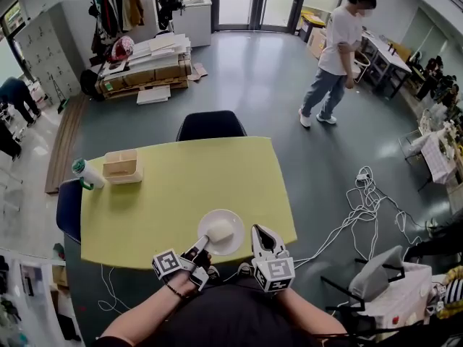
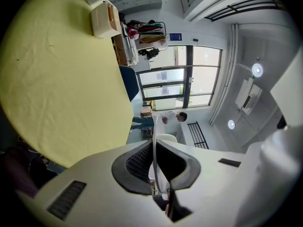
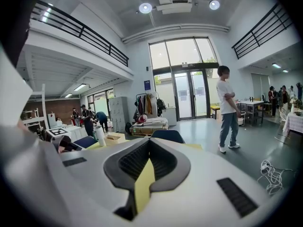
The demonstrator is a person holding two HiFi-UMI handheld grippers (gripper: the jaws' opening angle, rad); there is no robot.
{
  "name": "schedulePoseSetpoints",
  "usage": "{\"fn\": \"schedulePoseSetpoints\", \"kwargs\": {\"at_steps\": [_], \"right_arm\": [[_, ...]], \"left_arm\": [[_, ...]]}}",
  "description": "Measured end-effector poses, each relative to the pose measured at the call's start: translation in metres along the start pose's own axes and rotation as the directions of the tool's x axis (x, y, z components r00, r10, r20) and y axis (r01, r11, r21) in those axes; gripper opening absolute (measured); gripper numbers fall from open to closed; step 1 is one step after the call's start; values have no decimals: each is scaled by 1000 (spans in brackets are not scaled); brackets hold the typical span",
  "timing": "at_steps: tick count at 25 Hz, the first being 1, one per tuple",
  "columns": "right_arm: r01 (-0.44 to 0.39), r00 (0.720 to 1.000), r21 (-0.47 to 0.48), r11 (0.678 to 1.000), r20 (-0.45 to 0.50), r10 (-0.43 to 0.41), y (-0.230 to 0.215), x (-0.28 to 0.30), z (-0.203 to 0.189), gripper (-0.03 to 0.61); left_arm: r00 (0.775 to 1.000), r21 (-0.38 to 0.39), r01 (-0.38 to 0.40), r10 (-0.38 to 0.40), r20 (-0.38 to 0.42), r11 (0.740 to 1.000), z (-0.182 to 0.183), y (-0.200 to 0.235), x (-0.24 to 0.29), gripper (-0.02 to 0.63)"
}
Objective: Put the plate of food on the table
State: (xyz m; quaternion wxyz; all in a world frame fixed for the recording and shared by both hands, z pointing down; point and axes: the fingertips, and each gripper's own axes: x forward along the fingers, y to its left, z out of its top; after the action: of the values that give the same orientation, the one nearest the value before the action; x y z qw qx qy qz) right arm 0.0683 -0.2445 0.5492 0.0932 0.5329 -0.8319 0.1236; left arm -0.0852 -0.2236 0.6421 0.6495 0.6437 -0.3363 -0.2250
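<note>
Placement step, apparently near its end; left gripper clamped on near rim of plate of food, seemingly set on table directly ahead; right gripper closed, empty, alongside; next: part jaws, withdraw level.

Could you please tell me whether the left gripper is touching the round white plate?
Touching: in the left gripper view, the left gripper has its fingers closed on the thin rim of the round white plate.
</note>
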Motion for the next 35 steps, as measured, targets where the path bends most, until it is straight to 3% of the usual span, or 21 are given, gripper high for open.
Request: {"fn": "schedulePoseSetpoints", "kwargs": {"at_steps": [8, 15, 25, 30, 35], "right_arm": [[-60, 998, -21, 998, 16, 60, -17, 14, 16, 12], [-60, 998, -15, 998, 8, 60, -35, 12, 13, 12], [-52, 999, -4, 999, -5, 52, -54, 10, 4, 12], [-58, 998, -3, 998, -20, 57, -56, 17, -7, 12], [-57, 998, 0, 998, -25, 57, -61, 24, -14, 12]], "left_arm": [[999, 11, 5, -5, 40, 1000, -5, -7, 13, 21], [999, 1, -5, 5, 44, 1000, -12, 9, 27, 21], [999, 10, -18, 18, 49, 1000, -18, 62, 43, 21], [999, -47, 26, -24, 42, 999, -24, 87, 54, 22], [999, -59, -9, 11, 31, 998, -31, 132, 57, 23]]}}
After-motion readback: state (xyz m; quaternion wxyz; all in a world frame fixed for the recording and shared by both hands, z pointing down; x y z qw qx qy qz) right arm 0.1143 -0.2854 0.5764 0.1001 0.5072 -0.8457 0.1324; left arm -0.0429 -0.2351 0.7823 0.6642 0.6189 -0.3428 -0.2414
